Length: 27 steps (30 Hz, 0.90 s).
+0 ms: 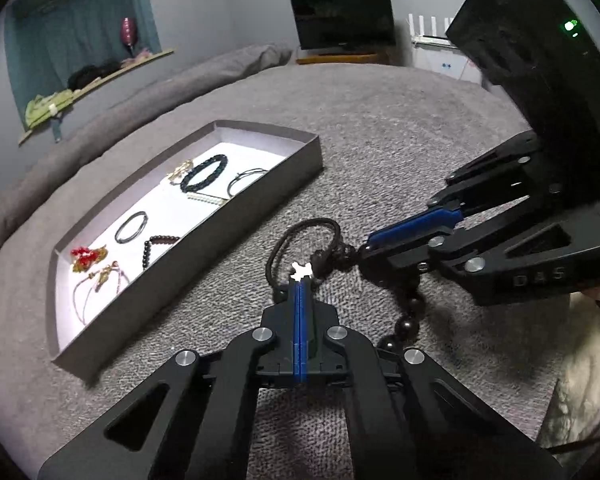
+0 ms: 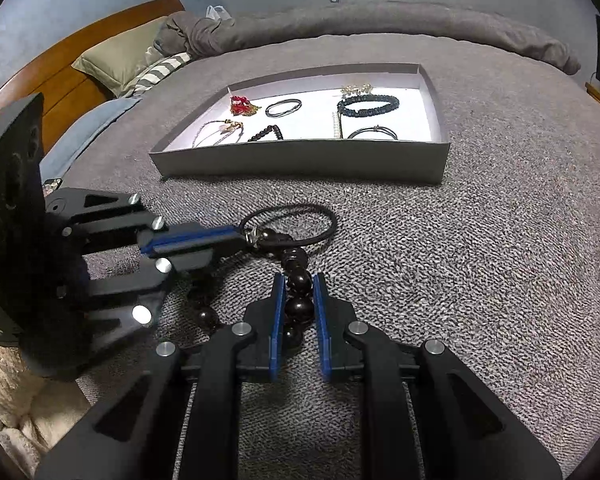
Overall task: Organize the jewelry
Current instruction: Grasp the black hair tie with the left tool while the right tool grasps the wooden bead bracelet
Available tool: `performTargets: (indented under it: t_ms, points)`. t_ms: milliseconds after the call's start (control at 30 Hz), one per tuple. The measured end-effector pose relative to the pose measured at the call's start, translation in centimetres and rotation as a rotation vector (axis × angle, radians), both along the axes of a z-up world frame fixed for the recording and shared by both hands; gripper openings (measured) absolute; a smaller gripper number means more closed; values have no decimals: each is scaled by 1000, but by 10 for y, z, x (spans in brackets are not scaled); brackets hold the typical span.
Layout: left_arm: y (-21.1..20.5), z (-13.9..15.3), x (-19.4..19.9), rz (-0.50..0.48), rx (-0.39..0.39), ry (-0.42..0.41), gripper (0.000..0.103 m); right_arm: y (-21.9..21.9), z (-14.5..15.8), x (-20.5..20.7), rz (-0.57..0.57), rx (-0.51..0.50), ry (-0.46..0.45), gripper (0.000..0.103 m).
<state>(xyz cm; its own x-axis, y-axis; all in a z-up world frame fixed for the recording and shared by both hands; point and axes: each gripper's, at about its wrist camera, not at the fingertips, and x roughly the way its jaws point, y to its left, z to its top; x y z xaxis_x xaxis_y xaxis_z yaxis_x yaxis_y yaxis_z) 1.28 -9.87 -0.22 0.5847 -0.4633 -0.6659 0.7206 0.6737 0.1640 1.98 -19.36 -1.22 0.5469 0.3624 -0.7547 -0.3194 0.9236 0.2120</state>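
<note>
A: Where did the dark bead string [image 2: 298,296] lie?

B: On the grey bedspread [image 2: 480,260], on the near side of the grey box [image 2: 300,164], apart from it. Its thin cord loop [image 2: 290,224] lay flat on the cover toward the box, and the large beads trailed back toward the two tools.

A: And the left gripper [image 1: 300,276]?

B: Its blue pads [image 1: 299,320] were pressed together, tips pinched on a small pale metal piece [image 1: 301,270] where the cord loop met the beads. In the right wrist view it [image 2: 242,236] came in from the left, the tips at the same knot.

A: The right gripper [image 2: 298,284]?

B: Its jaws stood a little apart with the beads running between the blue pads [image 2: 278,320]. Whether the pads actually squeezed the beads could not be told. From the left wrist view it [image 1: 366,246] reached in from the right, tips at the beads beside the loop.

A: What was in the box?

B: Several pieces on its white floor: a black beaded bracelet [image 2: 368,105] and a thin bangle [image 2: 373,133] at the right, a red bead cluster [image 2: 242,105] and a pinkish cord piece [image 2: 218,130] at the left, a dark ring [image 2: 283,107] and a short dark bead strand [image 2: 266,134] between them.
</note>
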Motion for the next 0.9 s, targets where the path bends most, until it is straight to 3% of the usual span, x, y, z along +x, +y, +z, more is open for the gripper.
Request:
performTargets:
  t_ms: [267,400,500,533,567,900]
  points:
    - [10,15,-2,8,-56,-14,0,4,0,-1,8,-25,-6,14]
    - [1,11,0,4,-21,-16,2,4,-1,-2,11,-34,-5,14]
    - [-1,6,5,1,-20,12,18,4,-1,-2,14,-34,-1,14]
    - [-2,7,6,3,-23,9,31,4,-1,-2,15,-34,-1,14]
    - [-2,8,5,0,-27,2,34,4,-1,-1,15,-33,-1,14]
    - [-22,2,12,-72,40,-9,32,1,-3,0,25,-28,9,14]
